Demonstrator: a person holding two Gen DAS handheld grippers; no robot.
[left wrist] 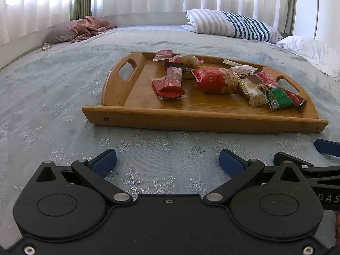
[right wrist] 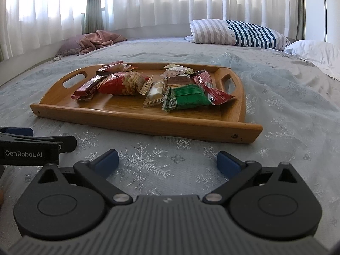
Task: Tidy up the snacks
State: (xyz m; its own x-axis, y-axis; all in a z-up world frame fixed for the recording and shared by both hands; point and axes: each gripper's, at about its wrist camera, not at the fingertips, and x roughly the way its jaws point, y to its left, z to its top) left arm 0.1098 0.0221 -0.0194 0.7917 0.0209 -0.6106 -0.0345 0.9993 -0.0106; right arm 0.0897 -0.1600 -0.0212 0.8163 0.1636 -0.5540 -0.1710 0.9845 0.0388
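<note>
Hovering side by side over the bed (right wrist: 286, 110), the left gripper (left wrist: 167, 162) and right gripper (right wrist: 166, 161) both stand spread wide with nothing between their blue pads.

Ahead of both grippers, well clear of the fingertips, a wooden tray (right wrist: 148, 125) lies flat on the snowflake-patterned bedspread, holding the snacks (right wrist: 127, 82) in a loose heap. From the right gripper, a green packet (right wrist: 187, 97) lies nearest, a big red bag (left wrist: 214, 80) sits mid-tray, and dark red bars (left wrist: 172, 82) lie toward the left handle. Beyond the tray rest a striped pillow (right wrist: 240, 33) and crumpled pink cloth (left wrist: 91, 26).
</note>
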